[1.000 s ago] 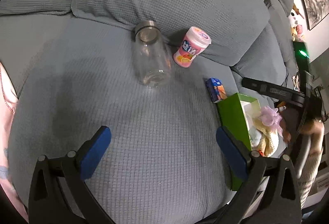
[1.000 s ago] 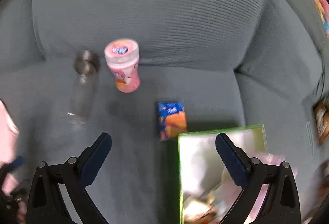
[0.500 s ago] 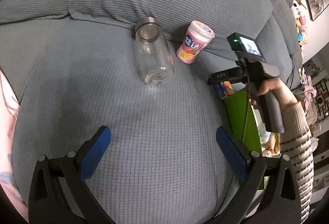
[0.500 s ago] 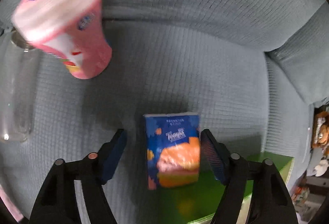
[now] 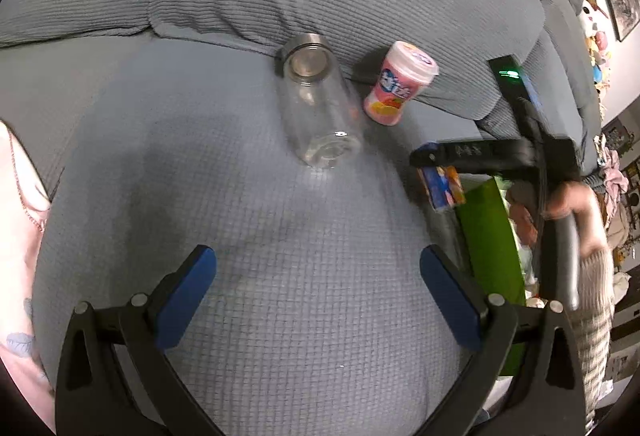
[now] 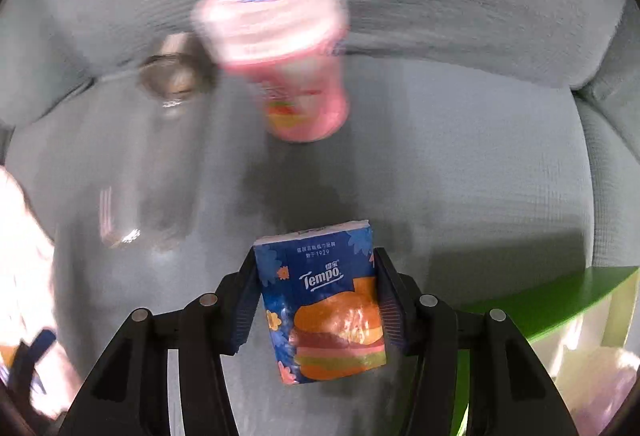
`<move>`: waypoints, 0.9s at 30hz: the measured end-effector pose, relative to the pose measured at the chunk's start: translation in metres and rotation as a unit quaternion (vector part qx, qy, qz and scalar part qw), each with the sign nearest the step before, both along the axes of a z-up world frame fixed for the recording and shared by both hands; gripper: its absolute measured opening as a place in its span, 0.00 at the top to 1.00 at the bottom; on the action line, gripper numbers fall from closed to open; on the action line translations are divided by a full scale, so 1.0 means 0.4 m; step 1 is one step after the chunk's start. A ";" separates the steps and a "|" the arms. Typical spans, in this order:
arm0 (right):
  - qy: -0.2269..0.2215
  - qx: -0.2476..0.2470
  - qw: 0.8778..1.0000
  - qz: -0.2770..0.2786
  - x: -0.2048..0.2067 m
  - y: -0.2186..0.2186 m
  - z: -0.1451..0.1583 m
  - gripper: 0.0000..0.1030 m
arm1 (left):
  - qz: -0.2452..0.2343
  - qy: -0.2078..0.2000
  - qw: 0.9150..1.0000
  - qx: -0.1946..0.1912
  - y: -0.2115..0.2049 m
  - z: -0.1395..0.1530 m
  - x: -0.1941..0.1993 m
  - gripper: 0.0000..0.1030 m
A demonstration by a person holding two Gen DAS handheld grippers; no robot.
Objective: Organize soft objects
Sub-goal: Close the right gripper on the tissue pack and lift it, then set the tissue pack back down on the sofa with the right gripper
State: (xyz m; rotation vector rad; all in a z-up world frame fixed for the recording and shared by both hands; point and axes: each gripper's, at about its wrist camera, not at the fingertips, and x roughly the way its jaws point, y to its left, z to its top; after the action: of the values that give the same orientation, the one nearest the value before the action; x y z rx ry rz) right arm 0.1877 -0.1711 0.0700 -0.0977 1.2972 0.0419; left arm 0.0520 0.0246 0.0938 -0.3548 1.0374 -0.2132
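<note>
The right gripper [image 6: 316, 300] is closing its jaws around the blue Tempo tissue pack [image 6: 324, 300] on the grey sofa [image 6: 460, 155]; the left gripper [image 5: 318, 300] is hanging wide, empty.

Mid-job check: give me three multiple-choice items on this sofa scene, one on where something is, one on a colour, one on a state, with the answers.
1. Where is the tissue pack?
A. inside the green box
B. between the right gripper's fingers
C. on top of the glass jar

2. What colour is the box at the seat's right edge?
A. green
B. red
C. white

3. How is the glass jar placed?
A. upright, lid off
B. lying on its side on the seat
C. held by the left gripper

Answers:
1. B, the right gripper has its jaws closing with both pads at the pack's sides.
2. A, its wall is bright green in both views.
3. B, it lies along the cushion with its metal lid towards the backrest, while the left gripper is open and empty.
</note>
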 end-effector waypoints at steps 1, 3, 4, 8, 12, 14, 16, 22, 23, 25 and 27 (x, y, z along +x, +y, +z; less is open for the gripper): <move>-0.004 0.003 1.000 0.004 -0.022 0.020 0.007 0.47 | 0.003 0.001 1.000 0.001 0.005 0.001 0.001 0.02; -0.012 0.023 1.000 0.015 -0.072 0.060 0.018 0.47 | 0.013 0.000 1.000 -0.002 0.021 0.002 -0.001 0.02; -0.020 0.030 0.999 0.018 -0.095 0.071 0.020 0.47 | 0.017 0.001 1.000 -0.004 0.027 0.003 -0.002 0.02; -0.044 0.043 0.998 0.001 -0.191 0.088 -0.001 0.47 | 0.028 -0.001 1.000 0.001 0.048 0.004 -0.012 0.02; -0.046 0.088 0.995 -0.018 -0.277 0.095 -0.033 0.47 | 0.030 0.002 0.999 0.010 0.060 -0.004 -0.026 0.02; -0.052 0.114 0.992 -0.026 -0.315 0.096 -0.050 0.47 | 0.030 0.005 0.999 0.009 0.067 -0.008 -0.033 0.02; -0.067 0.112 0.991 -0.026 -0.353 0.101 -0.060 0.45 | 0.031 0.006 0.999 0.011 0.073 -0.011 -0.038 0.02; -0.116 0.161 0.980 -0.019 -0.421 0.072 -0.004 0.23 | 0.029 0.008 0.999 0.021 0.067 -0.022 -0.045 0.02; -0.130 0.175 0.976 -0.028 -0.435 0.056 0.009 0.23 | 0.026 0.009 0.999 0.023 0.061 -0.025 -0.047 0.02; -0.148 0.186 0.970 -0.042 -0.452 0.040 0.018 0.23 | 0.010 0.012 1.000 0.023 0.043 -0.032 -0.049 0.02; -0.167 0.196 0.965 -0.058 -0.462 0.010 0.026 0.23 | -0.005 0.014 1.000 0.013 0.024 -0.038 -0.052 0.02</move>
State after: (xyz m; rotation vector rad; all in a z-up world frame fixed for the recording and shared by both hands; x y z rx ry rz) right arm 0.0029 -0.1672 0.0806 0.2996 0.9358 0.1729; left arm 0.0311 0.0340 0.0785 -0.3293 1.0695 -0.2032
